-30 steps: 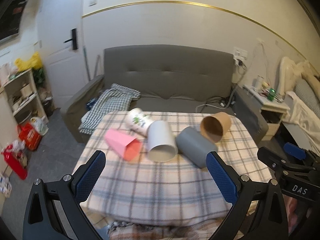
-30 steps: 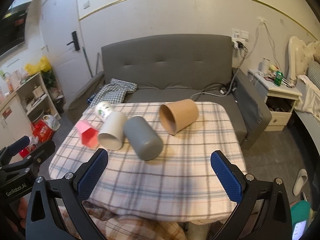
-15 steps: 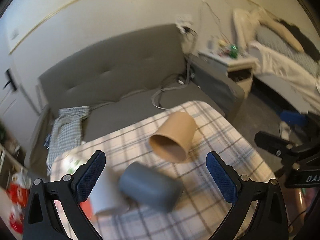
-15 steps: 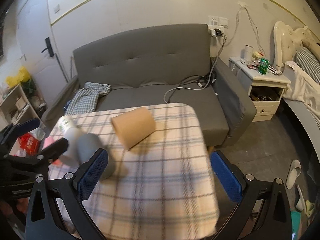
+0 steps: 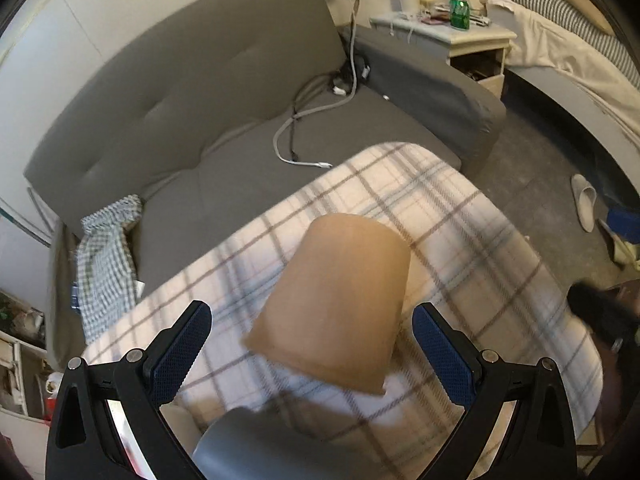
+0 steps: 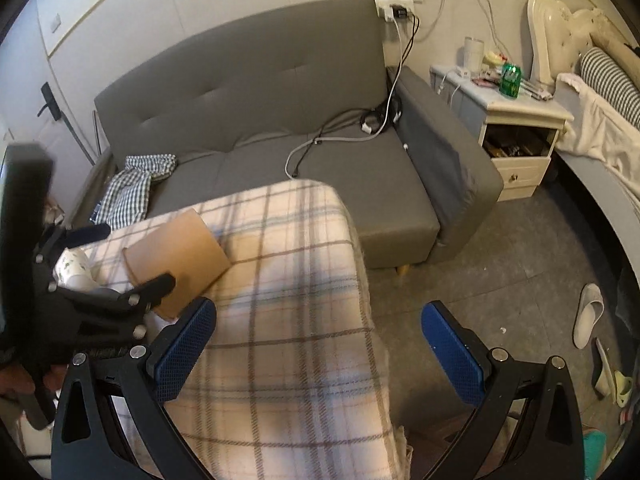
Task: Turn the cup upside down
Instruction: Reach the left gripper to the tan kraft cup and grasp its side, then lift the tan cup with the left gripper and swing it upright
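Note:
A brown paper cup [image 5: 336, 300] lies on its side on the plaid-covered table [image 5: 460, 240], rim toward me. My left gripper [image 5: 312, 344] is open, its blue pads either side of the cup's rim end, not touching. In the right wrist view the same cup [image 6: 180, 256] lies at the left, with the left gripper's black frame [image 6: 100, 312] over it. My right gripper [image 6: 316, 340] is open and empty above the table's right edge.
A grey cup [image 5: 256, 444] lies just below the brown one. A white printed cup [image 6: 74, 268] lies at the table's left. A grey sofa [image 6: 280, 120] with cables and a checked cloth stands behind. A nightstand [image 6: 516, 120] and bed are at the right.
My left gripper has swung right and moved in close over the brown cup, which now sits between its pads. My right gripper has shifted right, past the table's edge.

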Motion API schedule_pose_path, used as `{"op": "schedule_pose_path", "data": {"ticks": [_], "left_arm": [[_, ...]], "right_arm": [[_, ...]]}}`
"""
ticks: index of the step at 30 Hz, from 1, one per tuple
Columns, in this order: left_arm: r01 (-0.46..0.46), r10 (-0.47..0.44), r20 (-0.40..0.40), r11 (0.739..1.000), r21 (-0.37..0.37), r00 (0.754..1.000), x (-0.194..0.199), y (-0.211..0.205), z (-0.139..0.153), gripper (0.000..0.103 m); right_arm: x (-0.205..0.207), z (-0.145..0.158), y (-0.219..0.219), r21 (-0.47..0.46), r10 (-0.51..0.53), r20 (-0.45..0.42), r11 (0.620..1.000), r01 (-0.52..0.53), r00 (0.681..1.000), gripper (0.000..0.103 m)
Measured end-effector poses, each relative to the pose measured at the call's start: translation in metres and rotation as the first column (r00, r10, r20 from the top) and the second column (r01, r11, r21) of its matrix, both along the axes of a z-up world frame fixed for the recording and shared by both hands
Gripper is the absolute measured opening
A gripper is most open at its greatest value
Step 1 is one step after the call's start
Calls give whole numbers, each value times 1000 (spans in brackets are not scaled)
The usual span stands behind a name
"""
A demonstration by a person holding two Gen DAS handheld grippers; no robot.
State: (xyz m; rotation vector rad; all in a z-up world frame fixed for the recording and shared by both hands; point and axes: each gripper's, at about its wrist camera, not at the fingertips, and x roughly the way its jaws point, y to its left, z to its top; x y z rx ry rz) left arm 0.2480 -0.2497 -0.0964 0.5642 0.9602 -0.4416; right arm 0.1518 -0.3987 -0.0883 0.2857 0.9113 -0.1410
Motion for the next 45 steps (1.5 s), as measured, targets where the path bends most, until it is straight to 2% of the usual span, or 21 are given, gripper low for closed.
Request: {"op": "schedule_pose_path", "data": {"ticks": [7, 12, 14, 17, 20, 24, 31, 34, 39, 45], "left_arm": [[36, -32, -66, 998, 58, 997, 12, -11, -23, 103], [46, -38, -93, 995, 91, 995, 12, -15, -34, 101], [46, -38, -88, 994, 99, 995, 11, -15, -32, 90], [47, -40, -114, 997, 64, 993, 11, -15, -24, 86], [31, -28, -70, 999, 44, 997, 7, -15, -9, 86], [7, -8, -48, 1000, -24, 999, -3, -9, 19, 85], [-31, 32, 7, 994, -105, 999, -53, 15, 77, 85], [-81, 85, 27, 987, -142, 996, -79, 38, 95, 85], [-198, 212, 65, 964, -179, 975, -118, 79, 102, 86], [-304, 319, 25, 922, -239, 948, -161, 133, 80, 86]], "right_arm": [[7, -22, -1, 35, 7, -38, 999, -6, 999, 103], [8, -27, -3, 50, 1, -54, 999, 2, 999, 103], [7, -27, -3, 57, -2, -55, 998, 5, 998, 103], [6, -25, -3, 65, -2, -54, 998, 5, 999, 103], [2, -20, -2, 76, -6, -50, 997, 10, 999, 103], [-6, -5, 1, 74, -9, -26, 997, 11, 1000, 103], [-33, 40, 10, 55, -17, 53, 998, 14, 998, 103], [-50, 57, 21, 45, -16, 86, 999, 13, 996, 103], [-82, 74, 43, 25, 1, 117, 1000, -4, 993, 103], [-113, 73, 93, -10, 56, 113, 998, -55, 992, 103]]}}
